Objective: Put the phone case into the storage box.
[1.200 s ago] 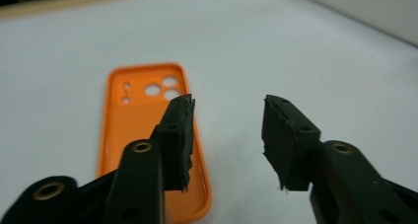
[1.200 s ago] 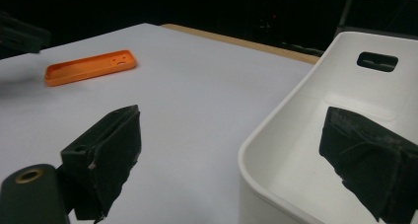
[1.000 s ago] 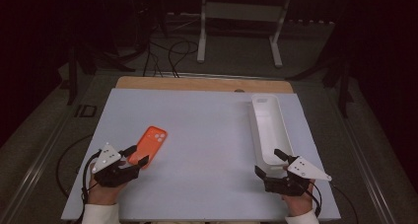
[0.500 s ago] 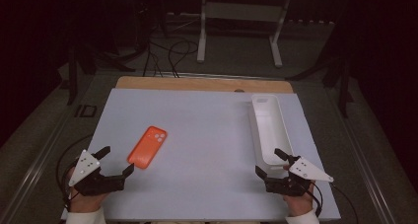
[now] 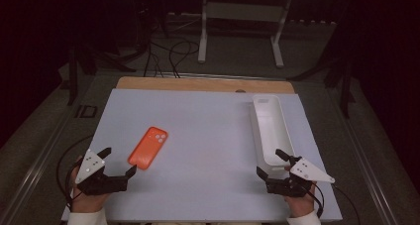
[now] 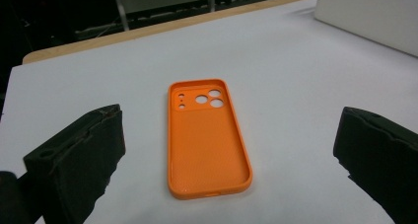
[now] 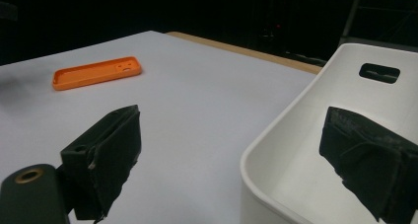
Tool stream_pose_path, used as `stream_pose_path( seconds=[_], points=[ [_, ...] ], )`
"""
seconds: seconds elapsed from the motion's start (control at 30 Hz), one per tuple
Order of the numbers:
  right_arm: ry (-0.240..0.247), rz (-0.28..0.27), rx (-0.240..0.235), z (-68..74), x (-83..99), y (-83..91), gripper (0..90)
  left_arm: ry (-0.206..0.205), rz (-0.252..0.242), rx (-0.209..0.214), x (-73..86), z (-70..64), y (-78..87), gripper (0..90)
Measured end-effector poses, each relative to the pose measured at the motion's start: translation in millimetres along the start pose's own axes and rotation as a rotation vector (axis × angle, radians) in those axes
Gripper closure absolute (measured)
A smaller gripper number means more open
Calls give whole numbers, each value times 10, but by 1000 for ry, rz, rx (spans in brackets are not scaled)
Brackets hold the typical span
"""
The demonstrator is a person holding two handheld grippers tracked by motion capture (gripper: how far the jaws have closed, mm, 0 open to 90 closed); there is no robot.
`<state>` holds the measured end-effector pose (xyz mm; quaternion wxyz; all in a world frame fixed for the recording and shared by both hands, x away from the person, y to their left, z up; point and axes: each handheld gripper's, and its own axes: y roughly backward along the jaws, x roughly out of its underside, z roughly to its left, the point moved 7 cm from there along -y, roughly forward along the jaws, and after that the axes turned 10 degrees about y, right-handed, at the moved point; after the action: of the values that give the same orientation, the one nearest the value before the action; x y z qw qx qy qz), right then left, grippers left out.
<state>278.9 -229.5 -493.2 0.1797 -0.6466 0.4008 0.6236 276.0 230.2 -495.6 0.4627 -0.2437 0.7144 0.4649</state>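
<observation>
So the orange phone case (image 5: 148, 147) is lying flat on the white counter (image 5: 208, 131), hollow side up, in the left half and closer to the near edge than the far one, camera cutouts pointing toward the far edge. The left gripper (image 5: 119, 166) sits by the near left corner with its jaws spread wide and nothing in them; the case lies just ahead of the jaws, roughly lined up with the gap, one jaw tip just beside its near end, can't tell if they touch. The right gripper (image 5: 275, 164) is over by the near right corner, jaws also released and empty, straddling the near end of the long white tray (image 5: 267, 123) along the right edge, well apart from the case.
</observation>
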Motion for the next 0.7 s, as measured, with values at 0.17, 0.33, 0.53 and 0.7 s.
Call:
stream_pose_path(
  seconds=[0.17,0.33,0.53,0.7],
  points=[
    [0,1,1,-2,0,1,88,3,35,-7,16,-11,-41,0],
    [-10,5,3,-9,4,9,88,7,78,-16,35,-1,-93,0],
    [-15,4,5,-14,5,6,88,-1,126,-30,27,-11,-203,0],
    [-16,4,7,-19,6,11,88,-20,172,-46,33,-25,-317,0]
  ],
)
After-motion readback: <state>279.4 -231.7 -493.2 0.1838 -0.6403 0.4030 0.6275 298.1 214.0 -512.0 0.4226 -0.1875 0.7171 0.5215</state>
